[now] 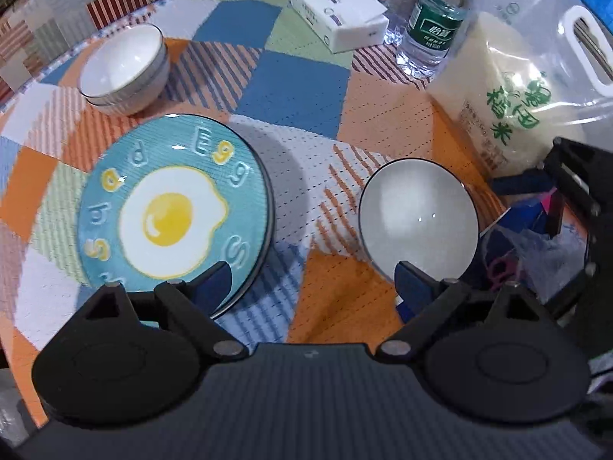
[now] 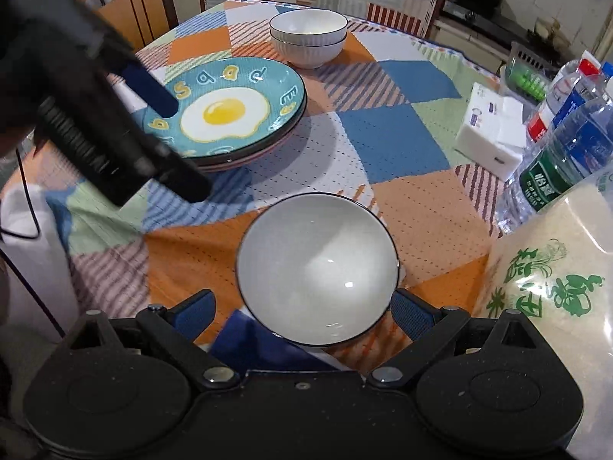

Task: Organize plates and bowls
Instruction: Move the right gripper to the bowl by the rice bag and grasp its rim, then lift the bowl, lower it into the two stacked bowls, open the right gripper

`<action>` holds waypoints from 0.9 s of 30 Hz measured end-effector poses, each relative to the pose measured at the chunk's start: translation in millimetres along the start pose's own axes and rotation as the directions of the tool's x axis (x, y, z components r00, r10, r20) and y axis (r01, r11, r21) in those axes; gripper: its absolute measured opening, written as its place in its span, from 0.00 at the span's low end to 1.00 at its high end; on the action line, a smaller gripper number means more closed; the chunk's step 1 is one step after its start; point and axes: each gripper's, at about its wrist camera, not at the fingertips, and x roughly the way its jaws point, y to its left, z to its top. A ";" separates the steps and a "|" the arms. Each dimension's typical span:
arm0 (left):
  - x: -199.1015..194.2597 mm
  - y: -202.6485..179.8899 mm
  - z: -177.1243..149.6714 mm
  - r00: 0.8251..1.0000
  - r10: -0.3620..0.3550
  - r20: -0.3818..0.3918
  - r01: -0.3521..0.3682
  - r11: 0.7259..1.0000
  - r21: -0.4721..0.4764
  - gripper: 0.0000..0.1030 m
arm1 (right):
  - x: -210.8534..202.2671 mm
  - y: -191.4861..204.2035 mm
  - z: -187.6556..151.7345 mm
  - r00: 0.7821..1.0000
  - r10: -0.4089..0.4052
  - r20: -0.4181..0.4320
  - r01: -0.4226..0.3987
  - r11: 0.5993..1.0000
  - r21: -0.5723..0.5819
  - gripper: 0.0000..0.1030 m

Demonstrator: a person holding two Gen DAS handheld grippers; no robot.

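Note:
A teal plate printed with a fried egg (image 1: 172,211) tops a small stack of plates (image 2: 230,115) on the patchwork tablecloth. My left gripper (image 1: 314,287) hangs open above the cloth; its left finger overlaps the plate's near rim and nothing is between its fingers. A single white bowl with a dark rim (image 2: 318,268) stands upright near the table's front. My right gripper (image 2: 302,314) is open around the bowl's near side, with the left pad clear of the bowl. Two stacked white bowls (image 2: 308,36) stand at the far side, beyond the plates.
A clear bag of rice (image 2: 548,280) stands just right of the single bowl. Behind it are several water bottles (image 1: 433,27) and a tissue pack (image 1: 341,11). The round table's edge curves at far left (image 1: 23,88); a wooden chair (image 2: 115,4) stands beyond.

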 end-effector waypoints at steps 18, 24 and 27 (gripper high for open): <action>62.1 -25.1 16.8 0.995 -0.101 -0.004 0.101 0.995 0.025 0.57 | 58.6 -6.4 -30.8 1.000 0.012 0.013 -0.012 0.999 0.037 0.97; 75.1 -27.8 12.5 0.993 -0.115 -0.038 0.116 0.993 0.033 0.21 | 62.5 -14.0 -33.2 0.997 0.048 0.062 -0.052 0.997 0.063 0.97; 75.6 -22.1 13.1 0.990 -0.136 -0.036 0.135 0.991 -0.004 0.21 | 63.7 -12.8 -35.2 0.995 0.045 0.088 -0.049 0.998 0.045 0.96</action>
